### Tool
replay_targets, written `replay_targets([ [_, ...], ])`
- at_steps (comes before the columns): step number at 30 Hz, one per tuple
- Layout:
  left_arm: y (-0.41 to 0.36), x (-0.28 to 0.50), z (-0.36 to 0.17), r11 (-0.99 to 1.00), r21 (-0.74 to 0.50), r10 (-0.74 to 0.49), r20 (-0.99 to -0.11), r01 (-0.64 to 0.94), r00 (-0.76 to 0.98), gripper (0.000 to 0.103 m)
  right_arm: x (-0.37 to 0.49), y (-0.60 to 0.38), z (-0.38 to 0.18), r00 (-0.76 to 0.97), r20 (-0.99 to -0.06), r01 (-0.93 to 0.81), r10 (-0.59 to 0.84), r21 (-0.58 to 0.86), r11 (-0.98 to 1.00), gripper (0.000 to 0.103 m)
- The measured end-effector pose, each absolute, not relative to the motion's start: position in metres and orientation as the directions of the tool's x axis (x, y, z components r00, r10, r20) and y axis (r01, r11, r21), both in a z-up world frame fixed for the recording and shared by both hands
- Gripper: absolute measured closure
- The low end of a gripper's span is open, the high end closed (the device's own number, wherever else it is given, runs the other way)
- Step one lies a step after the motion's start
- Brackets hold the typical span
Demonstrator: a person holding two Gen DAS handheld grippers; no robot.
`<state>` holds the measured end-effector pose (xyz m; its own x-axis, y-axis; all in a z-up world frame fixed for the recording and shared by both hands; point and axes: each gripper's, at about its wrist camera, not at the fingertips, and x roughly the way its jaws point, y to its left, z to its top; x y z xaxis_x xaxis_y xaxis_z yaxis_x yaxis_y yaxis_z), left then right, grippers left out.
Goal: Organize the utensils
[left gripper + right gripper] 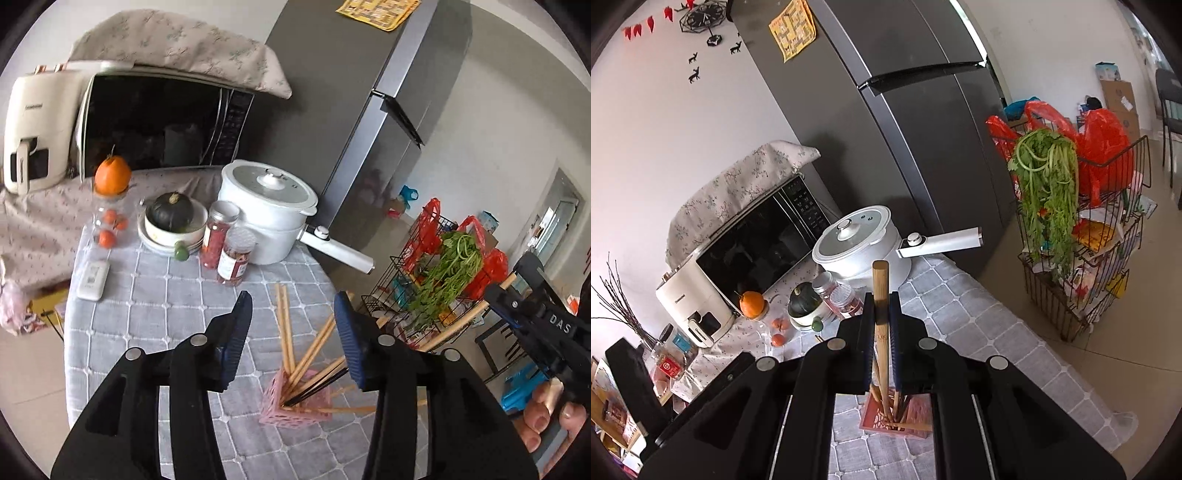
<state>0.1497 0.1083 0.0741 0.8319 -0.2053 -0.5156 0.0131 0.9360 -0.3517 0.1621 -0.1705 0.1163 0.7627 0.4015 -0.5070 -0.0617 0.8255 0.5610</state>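
A pink lattice utensil holder [295, 410] stands on the grey checked tablecloth with several wooden chopsticks [284, 325] fanned out of it. My left gripper [293, 299] hovers above the holder, open, with nothing pressed between its blue pads. In the right wrist view my right gripper [881, 299] is shut on an upright wooden stick [880, 277], directly over the pink holder [879, 417]. The right gripper [517, 306] also shows at the right edge of the left wrist view, with a person's hand [546, 417] below it.
A white electric pot [269, 206] with a long handle, two red-filled jars [232, 258], a bowl holding a dark squash [173, 218] and a remote [94, 278] sit behind the holder. A wire rack with greens [443, 273] stands past the table's right edge, beside the fridge [905, 129].
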Motion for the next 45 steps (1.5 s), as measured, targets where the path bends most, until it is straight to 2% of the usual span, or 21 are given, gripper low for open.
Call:
replay_targets([
  [2,0.112,0.152,0.066,0.937,-0.350,-0.196,-0.531,-0.003,0.824,0.058,0.166,-0.161,0.113,0.759,-0.515,-0.067,0.398,0.546,0.835,0.095],
  [6,0.118,0.152,0.051,0.935,-0.353,-0.172,-0.538,-0.035,0.825,0.049,0.175,-0.143,0.101,0.756,-0.516,-0.082,0.403,0.536,0.840,0.091],
  [8,0.117,0.150,0.050,0.950,-0.307,-0.128,-0.539,-0.054,0.832,0.049,0.181,-0.133,0.090,0.749,-0.521,-0.087,0.409,0.534,0.841,0.084],
  [9,0.119,0.148,0.051,0.953,-0.298,-0.113,-0.531,-0.061,0.840,0.046,0.182,-0.129,0.085,0.746,-0.526,-0.084,0.409,0.535,0.841,0.082],
  [12,0.121,0.135,0.059,0.959,-0.272,-0.061,-0.481,-0.083,0.875,0.027,0.177,-0.128,0.078,0.744,-0.533,-0.075,0.403,0.532,0.843,0.075],
  [15,0.117,0.119,0.069,0.968,-0.225,0.004,-0.424,-0.110,0.906,0.018,0.161,-0.134,0.079,0.765,-0.529,-0.053,0.368,0.517,0.854,0.070],
  [16,0.113,0.112,0.071,0.973,-0.199,0.027,-0.408,-0.118,0.912,0.010,0.151,-0.138,0.080,0.782,-0.524,-0.030,0.337,0.508,0.861,0.061],
  [17,0.110,0.107,0.072,0.975,-0.185,0.041,-0.400,-0.124,0.916,0.006,0.143,-0.142,0.081,0.796,-0.523,-0.007,0.305,0.496,0.869,0.048],
  [18,0.105,0.101,0.071,0.977,-0.166,0.060,-0.388,-0.134,0.920,0.007,0.130,-0.145,0.082,0.814,-0.526,0.035,0.246,0.467,0.883,0.042],
  [19,0.099,0.097,0.070,0.980,-0.144,0.075,-0.387,-0.141,0.919,0.007,0.122,-0.147,0.082,0.824,-0.529,0.063,0.204,0.443,0.894,0.029],
  [20,0.094,0.095,0.068,0.982,-0.119,0.089,-0.392,-0.146,0.916,0.007,0.111,-0.148,0.082,0.835,-0.531,0.100,0.144,0.404,0.909,0.021],
  [23,0.075,0.092,0.060,0.987,-0.027,0.133,-0.419,-0.159,0.898,0.007,0.090,-0.149,0.079,0.846,-0.532,0.160,0.030,0.308,0.938,0.009],
  [25,0.067,0.088,0.057,0.986,0.006,0.156,-0.425,-0.169,0.892,0.007,0.078,-0.150,0.075,0.850,-0.525,0.204,-0.038,0.262,0.943,0.007],
  [30,0.050,0.064,0.051,0.986,0.009,0.161,-0.336,-0.168,0.928,0.007,0.056,-0.153,0.059,0.830,-0.544,0.272,-0.125,0.199,0.942,0.007],
  [32,0.041,0.062,0.048,0.992,0.039,0.130,-0.342,-0.124,0.931,0.007,0.050,-0.154,0.052,0.829,-0.544,0.276,-0.131,0.195,0.941,0.007],
  [36,0.025,0.060,0.041,0.988,0.112,0.143,-0.352,-0.110,0.925,0.007,0.049,-0.155,0.044,0.819,-0.556,0.277,-0.143,0.165,0.946,0.007],
  [45,0.010,0.060,0.038,0.986,0.119,0.151,-0.351,-0.115,0.924,0.007,0.042,-0.169,0.042,0.812,-0.561,0.298,-0.160,0.164,0.940,0.007],
])
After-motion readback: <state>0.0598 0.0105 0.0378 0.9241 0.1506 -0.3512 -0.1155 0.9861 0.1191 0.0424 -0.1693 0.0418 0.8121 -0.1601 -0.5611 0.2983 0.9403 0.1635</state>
